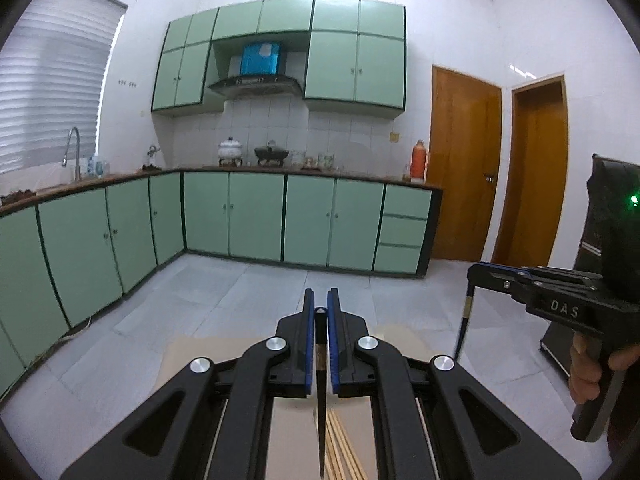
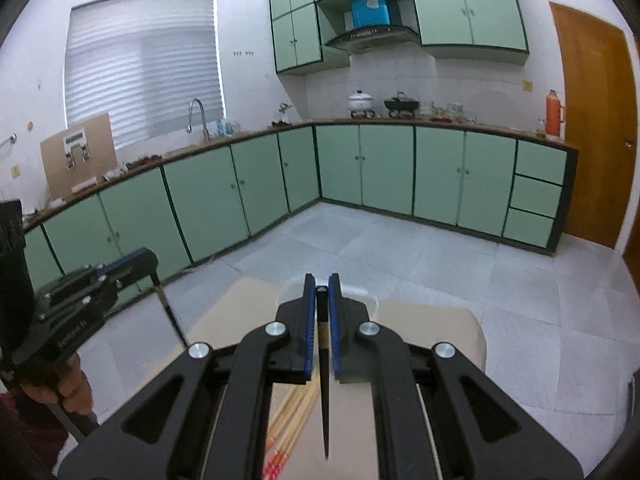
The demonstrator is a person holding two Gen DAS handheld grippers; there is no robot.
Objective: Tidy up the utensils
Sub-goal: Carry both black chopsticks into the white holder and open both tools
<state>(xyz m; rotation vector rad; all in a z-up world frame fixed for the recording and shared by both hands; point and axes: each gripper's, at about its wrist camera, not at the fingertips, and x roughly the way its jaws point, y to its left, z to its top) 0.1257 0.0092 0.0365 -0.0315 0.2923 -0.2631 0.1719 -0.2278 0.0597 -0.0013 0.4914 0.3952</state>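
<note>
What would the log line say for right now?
left gripper: shut on black chopstick | right gripper: shut on dark chopstick | wooden chopsticks: on table

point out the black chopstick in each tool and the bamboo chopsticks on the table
left tool's black chopstick point(image 1: 321, 400), left wrist view, mid shaft below the pads
right tool's black chopstick point(image 2: 325, 392), right wrist view, mid shaft
bamboo chopsticks point(image 2: 294, 412), right wrist view, middle of bundle

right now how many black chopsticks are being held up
2. One black chopstick hangs clamped in the left hand-held gripper, the other black chopstick in the right hand-held gripper. More may be hidden below.
</note>
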